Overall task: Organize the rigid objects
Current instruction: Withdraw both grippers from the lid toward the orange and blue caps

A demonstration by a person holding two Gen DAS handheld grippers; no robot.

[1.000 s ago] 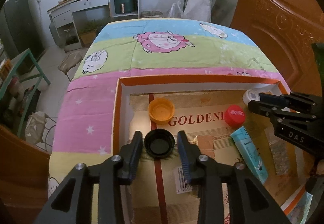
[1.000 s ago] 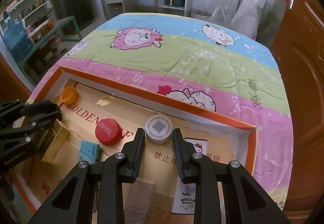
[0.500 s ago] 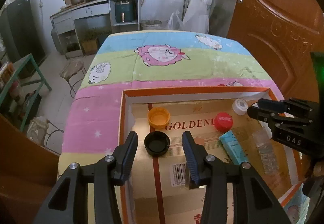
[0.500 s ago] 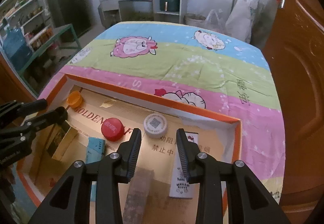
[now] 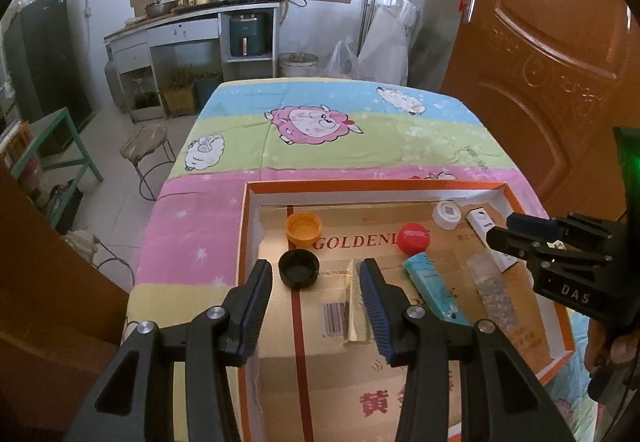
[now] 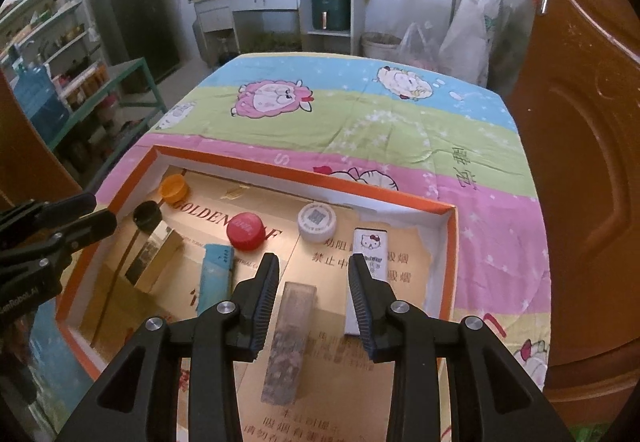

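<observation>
Bright daylight throughout; sharp focus; glare on the tray floor (image 6: pixel 320 266); fisheye bending, dark corners.

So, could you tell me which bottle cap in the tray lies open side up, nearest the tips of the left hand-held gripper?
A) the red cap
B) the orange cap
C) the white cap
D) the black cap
D: the black cap lies hollow side up just beyond the tips of the left hand-held gripper, while the orange cap sits farther back and the red cap and white cap lie off to the right.
</observation>
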